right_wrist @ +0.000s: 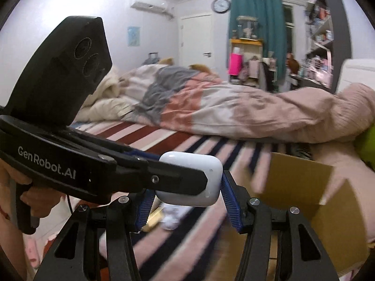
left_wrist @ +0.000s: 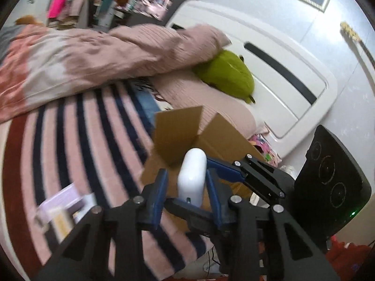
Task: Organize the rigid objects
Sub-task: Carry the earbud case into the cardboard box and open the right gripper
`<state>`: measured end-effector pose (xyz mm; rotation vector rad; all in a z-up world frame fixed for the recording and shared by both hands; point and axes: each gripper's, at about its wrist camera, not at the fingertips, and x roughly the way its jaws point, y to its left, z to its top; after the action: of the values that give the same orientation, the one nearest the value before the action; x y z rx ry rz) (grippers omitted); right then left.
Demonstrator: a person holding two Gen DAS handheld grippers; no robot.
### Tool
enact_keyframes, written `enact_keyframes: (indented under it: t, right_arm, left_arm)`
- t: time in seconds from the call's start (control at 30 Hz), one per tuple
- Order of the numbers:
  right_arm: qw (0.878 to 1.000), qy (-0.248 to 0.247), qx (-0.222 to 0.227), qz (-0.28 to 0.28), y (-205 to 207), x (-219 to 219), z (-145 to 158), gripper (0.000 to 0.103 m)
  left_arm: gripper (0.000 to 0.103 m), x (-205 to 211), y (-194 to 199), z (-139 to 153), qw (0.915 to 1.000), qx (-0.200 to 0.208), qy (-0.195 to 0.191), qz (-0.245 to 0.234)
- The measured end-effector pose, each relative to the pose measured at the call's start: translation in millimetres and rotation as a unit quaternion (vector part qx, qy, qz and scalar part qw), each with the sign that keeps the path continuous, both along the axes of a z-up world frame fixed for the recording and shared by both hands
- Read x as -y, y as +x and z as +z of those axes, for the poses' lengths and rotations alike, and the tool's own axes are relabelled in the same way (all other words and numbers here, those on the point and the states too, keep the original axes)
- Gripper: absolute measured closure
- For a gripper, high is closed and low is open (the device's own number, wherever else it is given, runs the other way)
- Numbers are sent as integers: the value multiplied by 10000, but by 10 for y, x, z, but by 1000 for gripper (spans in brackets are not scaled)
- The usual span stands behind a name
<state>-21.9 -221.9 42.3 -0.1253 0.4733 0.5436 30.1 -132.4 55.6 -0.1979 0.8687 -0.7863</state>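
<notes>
A white earbud case (left_wrist: 192, 175) stands between my left gripper's (left_wrist: 186, 182) blue pads, held above the striped bed. In the right wrist view the same case (right_wrist: 194, 180) is clamped in the left gripper (right_wrist: 187, 180), which crosses from the left. My right gripper (right_wrist: 187, 201) is open and empty, its blue pads (right_wrist: 230, 203) spread just below the case. An open cardboard box (left_wrist: 201, 140) sits on the bed just beyond the case; it also shows at the right in the right wrist view (right_wrist: 304, 187).
A striped blanket (left_wrist: 82, 140) covers the bed. A pink duvet (left_wrist: 93, 53) is bunched along its far side. A green plush (left_wrist: 225, 72) lies by the white headboard (left_wrist: 281, 70). Small boxes (left_wrist: 63, 210) lie at the left. A crumpled white object (right_wrist: 171, 215) lies on the bed.
</notes>
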Motion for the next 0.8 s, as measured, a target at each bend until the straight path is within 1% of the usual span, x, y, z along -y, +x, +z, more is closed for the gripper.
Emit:
enact_keyframes:
  t: [0.07, 0.13, 0.23, 0.3, 0.4, 0.47, 0.5, 0.53, 0.57, 0.63, 0.67, 0.7, 0.77, 0.8]
  right_arm:
    - [9998, 43, -146, -160, 107, 208, 2, 53]
    - [9986, 37, -392, -363, 237, 462, -8, 53]
    - [9945, -49, -892, -546, 449, 697, -26, 53]
    - [9883, -202, -1372, -640, 621, 807, -73, 53]
    - [9805, -528, -1750, -721, 746, 823, -156, 53]
    - [9738, -633, -2043, -775, 803, 828, -235, 53]
    - [9724, -611, -2105, -799, 817, 847, -253, 53]
    - [9732, -573, -2085, -790, 819, 865, -243, 52]
    - [9741, -538, -2051, -778, 795, 876, -228, 47]
    - [9791, -428, -1855, -717, 686, 832, -157, 40]
    - [9818, -407, -1741, -638, 633, 777, -108, 40]
    - [9856, -388, -1573, -473, 548, 695, -46, 39]
    - [9915, -276, -1267, -47, 352, 464, 73, 33]
    - [9927, -224, -1181, 116, 296, 359, 113, 33]
  left_arm:
    - [73, 300, 151, -16, 9996, -162, 92, -208]
    - [72, 576, 327, -73, 9983, -377, 204, -385]
    - [73, 905, 533, -204, 9950, -676, 451, -589]
    - [73, 1021, 616, -255, 9925, -848, 585, -662]
    - [71, 1121, 691, -324, 9891, -999, 851, -663]
    - [57, 1050, 686, -318, 9891, -1006, 944, -510]
    - [54, 968, 656, -272, 9907, -914, 921, -415]
    - [49, 907, 654, -239, 9918, -837, 900, -356]
    - [42, 776, 597, -167, 9934, -695, 885, -241]
    - [32, 472, 462, -7, 9948, -315, 960, 143]
    - [29, 331, 408, 50, 9944, -166, 991, 334]
    - [28, 178, 353, 92, 9934, -54, 1016, 534]
    - [24, -251, 164, 157, 9864, 158, 1186, 1129]
    - [24, -384, 93, 166, 9833, 221, 1245, 1307]
